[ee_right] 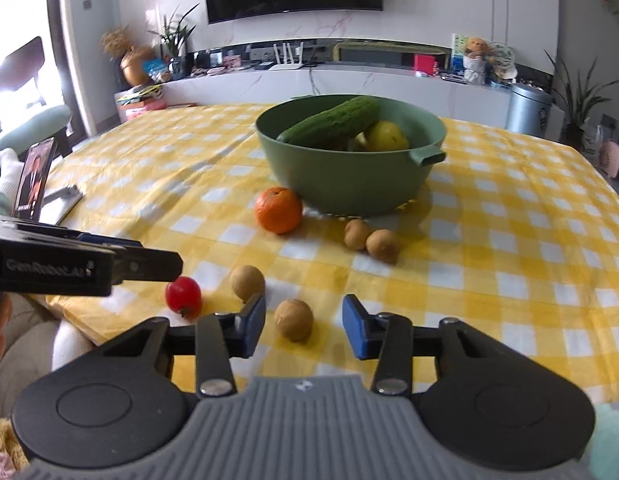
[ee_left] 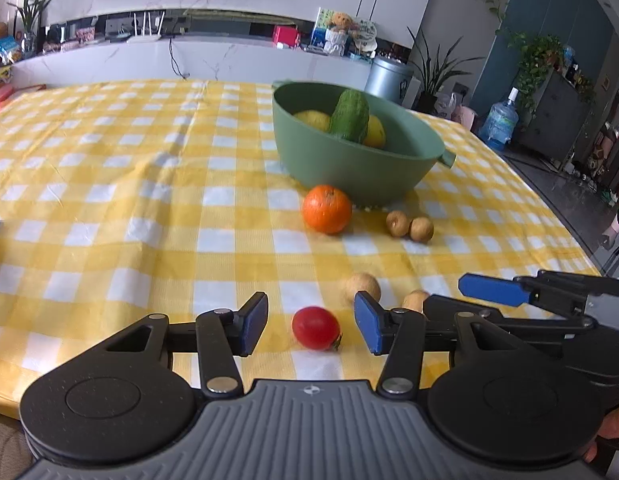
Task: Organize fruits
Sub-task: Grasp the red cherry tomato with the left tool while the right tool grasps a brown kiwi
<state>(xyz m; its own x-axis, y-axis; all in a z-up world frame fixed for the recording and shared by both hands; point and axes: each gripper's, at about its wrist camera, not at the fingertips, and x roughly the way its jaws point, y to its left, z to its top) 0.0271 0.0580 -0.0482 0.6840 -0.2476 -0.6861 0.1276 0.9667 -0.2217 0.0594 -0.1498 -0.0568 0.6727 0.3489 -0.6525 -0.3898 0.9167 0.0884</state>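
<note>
On the yellow checked cloth [ee_left: 109, 168], the left gripper [ee_left: 311, 328] stands with its jaws apart, the red tomato [ee_left: 315, 328] lying between them, touched by neither pad. The right gripper [ee_right: 304, 322] is likewise apart, a brown longan [ee_right: 293, 319] lying between its fingers, untouched. Farther off sits the green bowl [ee_right: 349, 184], an orange [ee_right: 278, 210] just beside it.

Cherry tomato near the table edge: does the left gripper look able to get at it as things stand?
Probably yes. The cherry tomato lies between the left gripper's open fingers, nothing blocking; the pads are not yet touching it.
</note>
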